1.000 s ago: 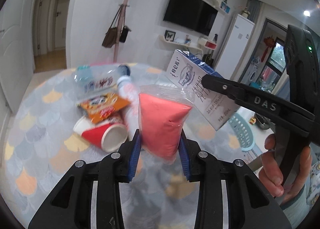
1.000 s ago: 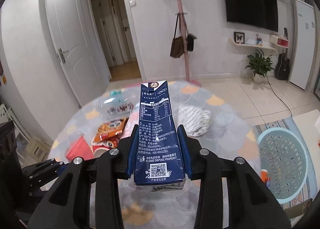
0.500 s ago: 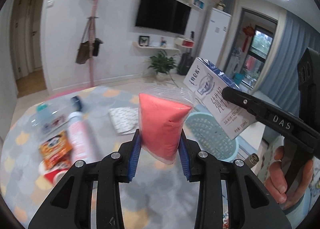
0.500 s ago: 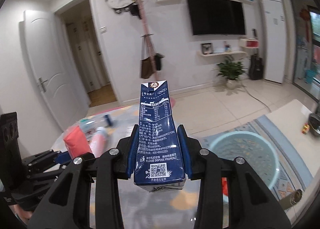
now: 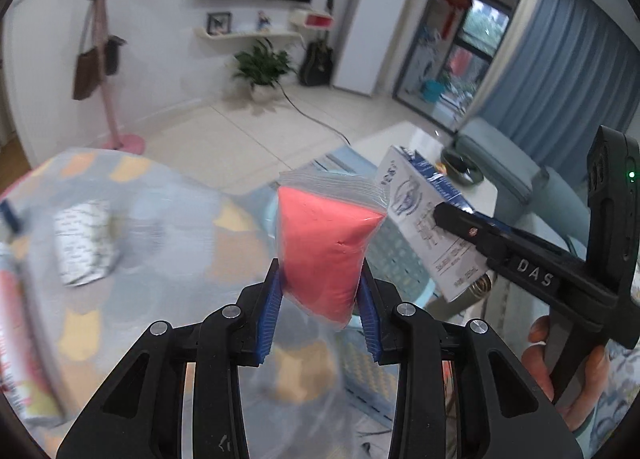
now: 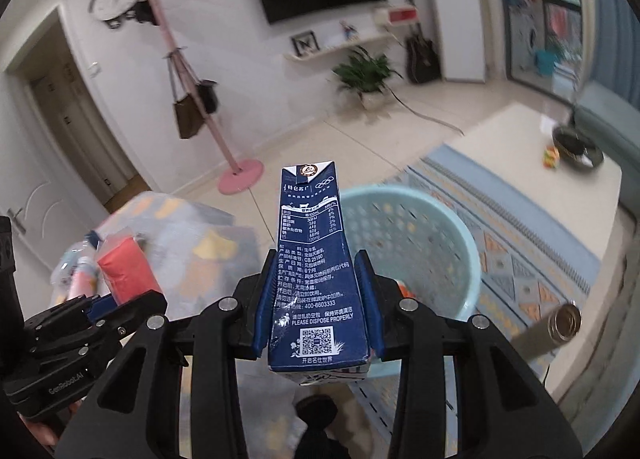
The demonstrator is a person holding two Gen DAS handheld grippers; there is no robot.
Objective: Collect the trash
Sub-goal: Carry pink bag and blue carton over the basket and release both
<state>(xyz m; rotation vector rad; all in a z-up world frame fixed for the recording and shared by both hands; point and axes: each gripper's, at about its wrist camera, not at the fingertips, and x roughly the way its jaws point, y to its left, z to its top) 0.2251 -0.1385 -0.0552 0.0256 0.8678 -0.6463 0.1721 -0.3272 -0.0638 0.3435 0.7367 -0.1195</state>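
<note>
Transport step. Left gripper (image 5: pixel 320 299) pinches red pouch (image 5: pixel 326 247); right gripper (image 6: pixel 316 299) clamps milk carton (image 6: pixel 314 267). Both held in air, near light-blue basket (image 6: pixel 460 243). Next, judged: position over basket opening, release.

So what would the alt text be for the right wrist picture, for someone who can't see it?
A black hand-held gripper with blue pads clamps an upright dark blue milk carton, with a light blue perforated plastic basket on the floor just beyond it. At lower left, the other hand-held gripper holds a pink packet in a living room.
</note>
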